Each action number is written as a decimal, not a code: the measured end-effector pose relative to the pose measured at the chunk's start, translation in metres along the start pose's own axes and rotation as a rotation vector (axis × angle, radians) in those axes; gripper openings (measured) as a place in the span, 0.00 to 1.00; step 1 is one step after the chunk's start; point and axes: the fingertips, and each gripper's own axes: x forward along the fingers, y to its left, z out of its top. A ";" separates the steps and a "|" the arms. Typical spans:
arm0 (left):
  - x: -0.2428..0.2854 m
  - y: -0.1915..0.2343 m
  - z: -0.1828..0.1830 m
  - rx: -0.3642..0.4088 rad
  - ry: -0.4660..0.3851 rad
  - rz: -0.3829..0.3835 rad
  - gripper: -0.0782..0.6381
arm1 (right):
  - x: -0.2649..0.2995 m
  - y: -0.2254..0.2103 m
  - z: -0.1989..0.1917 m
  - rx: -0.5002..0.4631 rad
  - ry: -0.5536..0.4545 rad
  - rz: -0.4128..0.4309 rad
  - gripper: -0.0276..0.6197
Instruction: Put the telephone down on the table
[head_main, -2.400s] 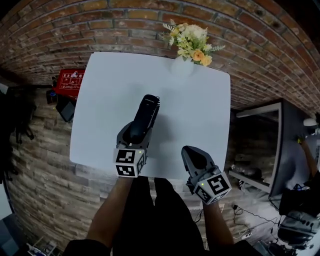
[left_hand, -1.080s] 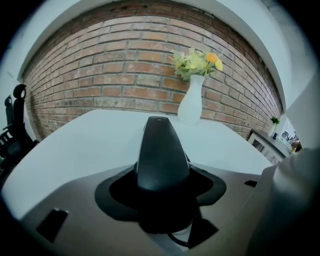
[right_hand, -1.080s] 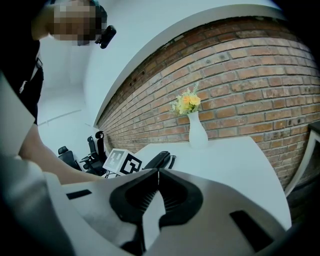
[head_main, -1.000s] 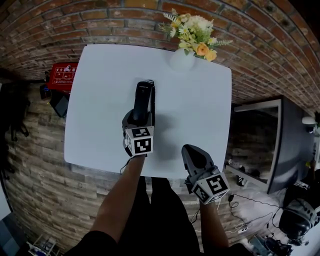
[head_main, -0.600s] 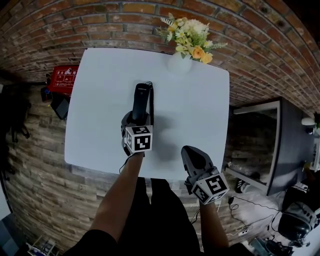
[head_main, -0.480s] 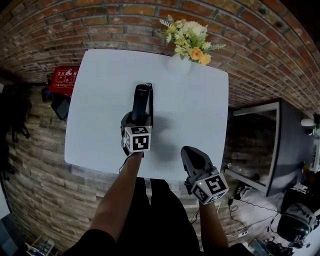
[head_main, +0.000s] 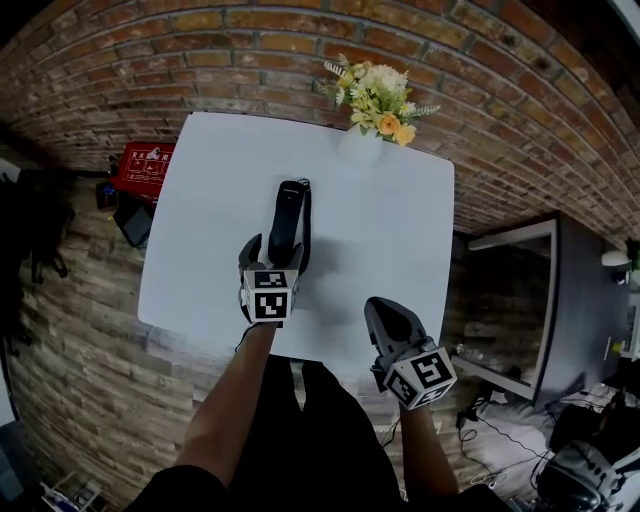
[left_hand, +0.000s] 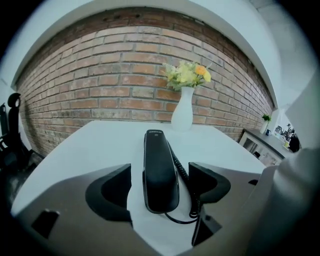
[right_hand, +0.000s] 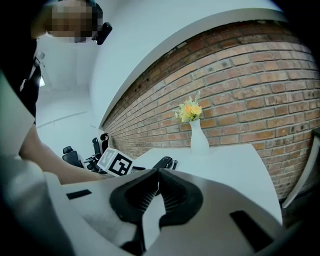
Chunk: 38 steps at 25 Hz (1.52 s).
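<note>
The black telephone handset (head_main: 286, 212) lies flat on the white table (head_main: 390, 220), pointing toward the vase, its coiled cord (left_hand: 183, 167) along its right side. My left gripper (head_main: 277, 247) straddles the handset's near end. Its jaws are opening, and in the left gripper view (left_hand: 160, 176) there is a gap between each pad and the handset (left_hand: 159, 147). My right gripper (head_main: 388, 316) hovers at the table's front edge, shut with nothing in it (right_hand: 156, 175).
A white vase of yellow and white flowers (head_main: 364, 140) stands at the table's far edge against the brick wall. A red box (head_main: 145, 165) sits on the floor to the left. A dark cabinet (head_main: 520, 290) stands to the right.
The handset has come down from a tilted carry to lie straight on the table. The left jaws have spread off its sides. The right gripper has stayed put.
</note>
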 end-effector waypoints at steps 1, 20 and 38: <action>-0.008 -0.001 0.005 0.003 -0.015 -0.009 0.60 | -0.001 0.001 0.002 -0.003 -0.005 0.003 0.08; -0.162 -0.013 0.102 0.043 -0.302 -0.158 0.20 | -0.010 0.037 0.060 -0.081 -0.124 0.063 0.08; -0.221 0.032 0.089 0.005 -0.346 -0.176 0.13 | -0.013 0.050 0.082 -0.086 -0.167 0.056 0.08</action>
